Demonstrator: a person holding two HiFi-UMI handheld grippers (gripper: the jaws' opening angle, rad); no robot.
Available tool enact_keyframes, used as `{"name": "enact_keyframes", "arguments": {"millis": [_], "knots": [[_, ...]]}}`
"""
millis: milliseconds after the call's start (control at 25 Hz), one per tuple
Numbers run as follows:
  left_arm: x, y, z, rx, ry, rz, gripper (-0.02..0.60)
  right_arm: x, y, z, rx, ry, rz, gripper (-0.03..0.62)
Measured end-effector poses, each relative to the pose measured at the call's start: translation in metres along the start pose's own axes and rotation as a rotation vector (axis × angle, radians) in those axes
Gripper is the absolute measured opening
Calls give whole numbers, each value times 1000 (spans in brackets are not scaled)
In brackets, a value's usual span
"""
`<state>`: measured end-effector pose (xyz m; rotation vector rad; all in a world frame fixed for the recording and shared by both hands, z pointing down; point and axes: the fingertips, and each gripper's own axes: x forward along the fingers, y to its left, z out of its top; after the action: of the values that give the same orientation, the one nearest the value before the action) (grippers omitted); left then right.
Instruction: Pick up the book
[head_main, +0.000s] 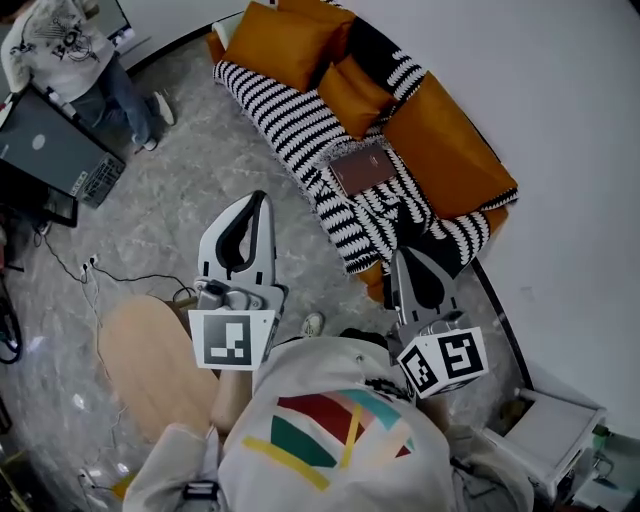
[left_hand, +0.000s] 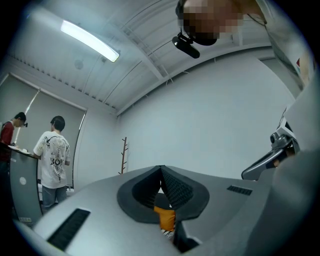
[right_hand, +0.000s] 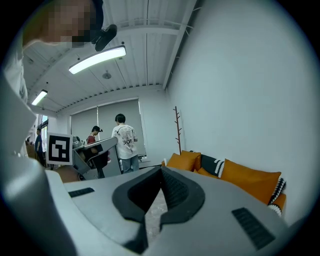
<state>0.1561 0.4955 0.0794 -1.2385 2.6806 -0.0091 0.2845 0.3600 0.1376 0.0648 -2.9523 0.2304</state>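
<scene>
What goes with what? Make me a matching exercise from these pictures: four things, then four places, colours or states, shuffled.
1 book
2 cushion
3 laptop
4 right gripper

A shut, empty
B orange
C on the striped blanket
D open, at the head view's left edge

Pairs: 1-C, 2-B, 3-D, 4-A

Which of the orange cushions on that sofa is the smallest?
The middle orange cushion, sitting diamond-wise just beyond the brown book; the end cushion and the long cushion beside it are clearly bigger.
</scene>
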Motion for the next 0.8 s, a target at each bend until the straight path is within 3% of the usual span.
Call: {"name": "enact_keyframes", "arguments": {"millis": [160,320,520,800], "knots": [[-1,27,-14,-31,24,-6,8,24,25,4,-9,4,5,12],[19,38,-36,-67,60,-7,8,39,19,-6,-42,55,-20,12],[68,39,-69,-79,108,-23,8,75,-24,-18,-26,88,-64,12],[188,27,-61,-7,-6,-95,8,152,-105,-1,-7,81,-96,12]]}}
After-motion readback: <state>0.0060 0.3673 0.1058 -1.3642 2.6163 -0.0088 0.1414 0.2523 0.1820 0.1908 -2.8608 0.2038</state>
